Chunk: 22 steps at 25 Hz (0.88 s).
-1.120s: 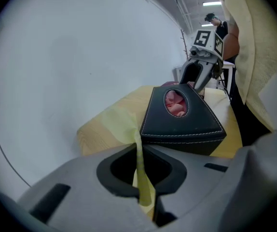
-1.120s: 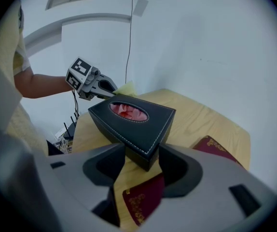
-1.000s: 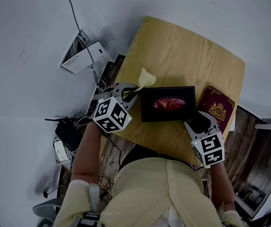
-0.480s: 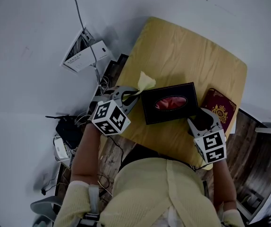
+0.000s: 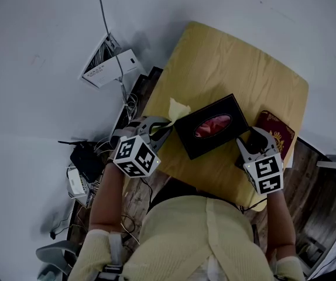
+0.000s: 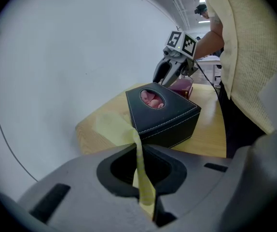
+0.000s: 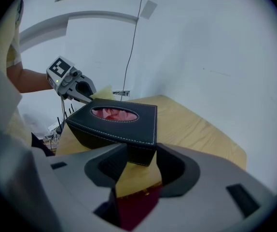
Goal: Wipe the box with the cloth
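Steadying the box (image 5: 211,126), skewed on the bench (image 5: 238,63) | right hand-held gripper (image 5: 254,137): jaws just closing, pinching its near right corner | left hand-held gripper (image 5: 165,122): clamped on yellow cloth (image 5: 177,108) beside box's left end | advice: hold firm, drag cloth flat across lid | room: far bench open; red booklet (image 5: 279,134) and near edge crowd the right

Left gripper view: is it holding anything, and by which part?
Yes. The left gripper is shut on the yellow cloth, pinching its near end between the jaws. The free end fans out toward a corner of the black box.
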{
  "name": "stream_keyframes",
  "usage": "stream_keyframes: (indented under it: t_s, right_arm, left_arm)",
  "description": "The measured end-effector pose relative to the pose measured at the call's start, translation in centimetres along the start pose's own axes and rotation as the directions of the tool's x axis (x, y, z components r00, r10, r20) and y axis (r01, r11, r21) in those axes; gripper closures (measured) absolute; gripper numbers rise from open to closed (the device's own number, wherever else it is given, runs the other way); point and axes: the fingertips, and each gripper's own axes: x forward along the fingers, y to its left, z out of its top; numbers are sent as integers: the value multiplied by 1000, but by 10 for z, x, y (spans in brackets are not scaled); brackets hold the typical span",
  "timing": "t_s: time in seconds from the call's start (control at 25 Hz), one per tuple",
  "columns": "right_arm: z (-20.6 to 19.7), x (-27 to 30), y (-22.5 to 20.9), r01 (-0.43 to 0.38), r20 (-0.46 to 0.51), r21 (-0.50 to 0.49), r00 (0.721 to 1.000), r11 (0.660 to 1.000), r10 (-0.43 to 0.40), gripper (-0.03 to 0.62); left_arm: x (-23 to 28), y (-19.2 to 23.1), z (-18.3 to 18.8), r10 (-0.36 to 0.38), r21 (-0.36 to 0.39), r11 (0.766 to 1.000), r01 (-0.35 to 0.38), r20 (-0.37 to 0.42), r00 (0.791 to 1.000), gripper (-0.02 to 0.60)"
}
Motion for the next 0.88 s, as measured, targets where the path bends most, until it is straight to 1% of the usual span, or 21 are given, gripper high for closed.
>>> stream_keyframes:
  t_s: [0.16, 0.2, 0.28, 0.36, 0.48, 0.6, 0.76, 0.88]
  right_arm:
    - [7, 7, -7, 18, 17, 4, 1000, 1000, -18, 399]
    - [8, 10, -9, 20, 24, 13, 999, 1000, -21, 409]
    - [12, 15, -12, 29, 42, 36, 999, 999, -30, 469]
    - [17, 21, -16, 41, 60, 53, 997, 998, -44, 505]
    - [24, 27, -20, 49, 79, 75, 995, 996, -55, 522]
    - [30, 31, -22, 59, 92, 71, 994, 996, -65, 537]
    - [33, 35, -26, 66, 101, 81, 992, 995, -74, 543]
    - [34, 36, -28, 69, 101, 88, 992, 994, -78, 545]
  left_arm:
    - [-7, -15, -2, -15, 5, 1000, 15, -2, 1000, 552]
    - [-9, -20, -2, -22, 7, 1000, 22, 1, 1000, 552]
    - [-10, -30, 1, -37, 10, 999, 37, 9, 999, 552]
    - [-10, -39, 5, -47, 16, 999, 47, 16, 999, 552]
    - [-10, -51, 9, -65, 18, 998, 65, 28, 997, 552]
    - [-10, -62, 14, -89, 27, 996, 88, 41, 995, 552]
    - [-8, -79, 23, -125, 44, 992, 122, 64, 990, 552]
    - [-7, -87, 28, -132, 30, 991, 130, 87, 987, 552]
